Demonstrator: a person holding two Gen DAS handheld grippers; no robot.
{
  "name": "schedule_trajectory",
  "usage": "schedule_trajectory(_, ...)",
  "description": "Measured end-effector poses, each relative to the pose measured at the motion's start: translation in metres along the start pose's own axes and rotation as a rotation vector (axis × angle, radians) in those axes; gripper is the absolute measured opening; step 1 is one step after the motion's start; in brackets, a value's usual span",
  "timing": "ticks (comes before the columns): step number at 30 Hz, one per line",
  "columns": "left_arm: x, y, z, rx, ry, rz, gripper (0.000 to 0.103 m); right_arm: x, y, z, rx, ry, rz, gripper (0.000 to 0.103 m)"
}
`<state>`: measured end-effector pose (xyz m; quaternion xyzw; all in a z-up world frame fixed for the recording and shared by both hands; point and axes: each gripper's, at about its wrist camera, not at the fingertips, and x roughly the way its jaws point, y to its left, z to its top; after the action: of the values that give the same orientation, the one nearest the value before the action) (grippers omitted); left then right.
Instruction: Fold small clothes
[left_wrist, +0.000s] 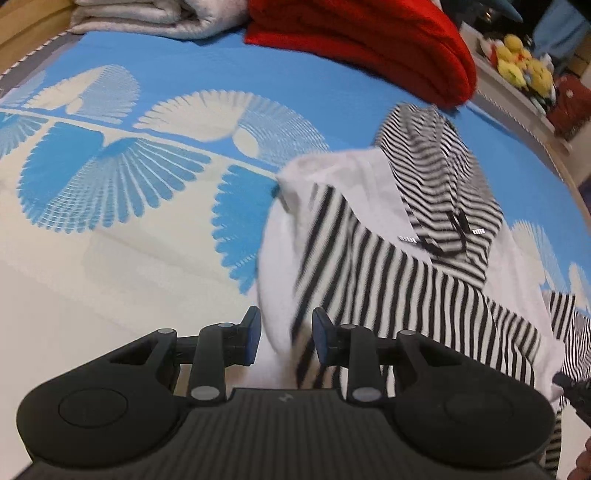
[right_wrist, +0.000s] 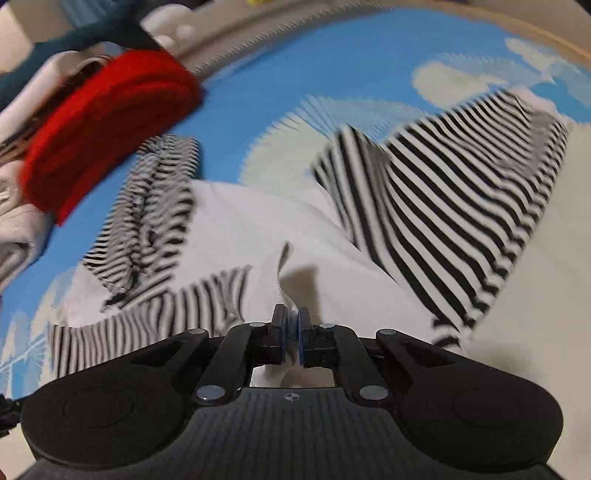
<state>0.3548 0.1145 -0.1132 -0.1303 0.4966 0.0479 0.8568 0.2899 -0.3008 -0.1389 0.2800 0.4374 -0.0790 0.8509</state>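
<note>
A black-and-white striped hooded garment (left_wrist: 406, 266) with white panels lies rumpled on the blue and cream bedspread (left_wrist: 129, 229). My left gripper (left_wrist: 286, 338) is open, its pads either side of the garment's white near edge, with cloth between them. In the right wrist view the same garment (right_wrist: 436, 206) spreads ahead, its hood (right_wrist: 155, 206) to the left. My right gripper (right_wrist: 291, 334) is shut on a raised fold of the garment's white cloth (right_wrist: 288, 280).
A folded red garment (left_wrist: 369, 40) lies at the far end of the bed and also shows in the right wrist view (right_wrist: 107, 125). Folded grey-white cloth (left_wrist: 147, 18) sits beside it. Yellow plush toys (left_wrist: 521, 62) stand on a shelf past the bed's right edge.
</note>
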Motion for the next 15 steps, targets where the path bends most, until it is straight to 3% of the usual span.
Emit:
schedule_trajectory(1, 0.002, -0.002, -0.002, 0.008, 0.006, -0.005, 0.034, 0.000, -0.001, 0.002, 0.016, 0.001, 0.002, 0.010)
schedule_trajectory(3, 0.007, -0.005, -0.005, 0.022, 0.025, -0.013, 0.034, 0.003, -0.003, 0.004, 0.023, 0.026, 0.018, 0.025)
schedule_trajectory(4, 0.009, -0.006, -0.007, 0.024, 0.033, -0.017, 0.034, 0.005, -0.004, 0.003, 0.027, 0.040, 0.021, 0.047)
schedule_trajectory(5, 0.010, -0.006, -0.008, 0.025, 0.040, -0.020, 0.034, 0.008, -0.005, 0.003, 0.031, 0.046, 0.013, 0.058)
schedule_trajectory(8, 0.010, -0.008, -0.009, 0.028, 0.041, -0.022, 0.033, 0.014, -0.008, 0.002, 0.035, 0.074, 0.008, 0.058)
schedule_trajectory(11, 0.011, -0.011, -0.010, 0.036, 0.046, -0.037, 0.033, 0.020, -0.005, 0.001, 0.009, 0.095, 0.001, 0.051)
schedule_trajectory(14, 0.017, -0.013, -0.014, 0.050, 0.086, -0.085, 0.033, 0.019, 0.002, 0.000, -0.054, 0.096, -0.043, 0.005)
schedule_trajectory(15, 0.023, -0.014, -0.017, 0.055, 0.116, -0.119, 0.033, 0.015, 0.003, 0.001, -0.060, 0.072, -0.047, 0.006)
